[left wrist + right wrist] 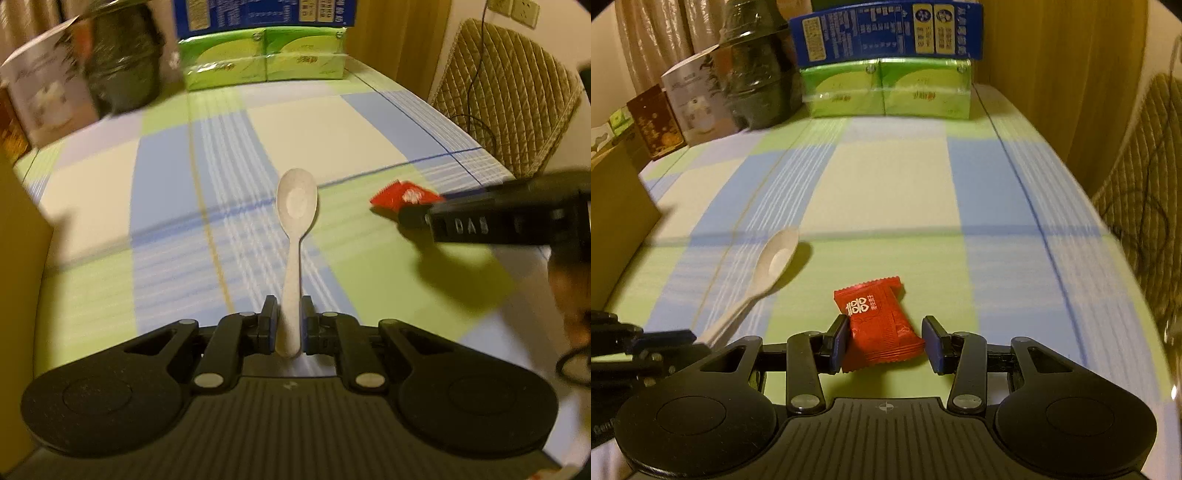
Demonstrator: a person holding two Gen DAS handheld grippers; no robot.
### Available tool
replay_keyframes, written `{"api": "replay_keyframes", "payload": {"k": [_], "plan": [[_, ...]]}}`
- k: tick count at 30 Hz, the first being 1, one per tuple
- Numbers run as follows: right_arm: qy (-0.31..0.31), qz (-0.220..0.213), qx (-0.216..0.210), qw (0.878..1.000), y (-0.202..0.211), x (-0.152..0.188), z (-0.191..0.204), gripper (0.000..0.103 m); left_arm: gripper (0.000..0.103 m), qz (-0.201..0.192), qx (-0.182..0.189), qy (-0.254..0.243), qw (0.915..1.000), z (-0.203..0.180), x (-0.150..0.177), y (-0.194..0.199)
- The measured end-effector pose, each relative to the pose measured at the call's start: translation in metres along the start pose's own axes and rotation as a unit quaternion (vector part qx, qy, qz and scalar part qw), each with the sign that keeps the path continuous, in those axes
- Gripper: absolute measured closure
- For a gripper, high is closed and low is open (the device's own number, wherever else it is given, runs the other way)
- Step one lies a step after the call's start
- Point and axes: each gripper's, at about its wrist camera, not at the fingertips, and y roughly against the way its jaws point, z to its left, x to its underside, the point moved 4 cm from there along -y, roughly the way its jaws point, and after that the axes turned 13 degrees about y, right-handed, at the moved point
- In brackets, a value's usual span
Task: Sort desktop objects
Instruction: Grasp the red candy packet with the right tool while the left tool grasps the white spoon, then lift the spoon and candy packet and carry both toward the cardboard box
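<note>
Spoon (296,236) handle sits clamped between the closed fingers of the left gripper (289,321), its bowl raised over the middle of the checked tablecloth (314,122). Beside it, the right gripper (884,341) grips a red candy packet (877,325) above the cloth. Green tissue packs (886,88) line the tabletop's far edge, under a blue box (886,31).

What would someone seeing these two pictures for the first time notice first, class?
A pale spoon stands out, its handle clamped in the left hand-held gripper and its bowl pointing out over the checked tablecloth. Next comes a bright red snack packet lying between the fingers of the right hand-held gripper. At the far end, green tissue packs sit under a blue box.
</note>
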Motion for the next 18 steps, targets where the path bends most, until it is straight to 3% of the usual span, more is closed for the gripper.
{"api": "replay_keyframes", "payload": {"k": [8, 16, 18], "plan": [[0.031, -0.022, 0.0, 0.999, 0.021, 0.015, 0.031, 0.063, 0.091, -0.003, 0.02, -0.014, 0.9997, 0.001, 0.03, 0.032], [0.014, -0.042, 0.029, 0.999, 0.015, 0.009, 0.016, 0.063, 0.069, -0.048, 0.021, -0.008, 0.9986, 0.002, 0.009, 0.021], [0.002, -0.049, 0.036, 0.998, 0.016, 0.006, 0.01, 0.063, 0.058, -0.058, 0.02, -0.013, 0.998, 0.0, 0.003, 0.015]]}}
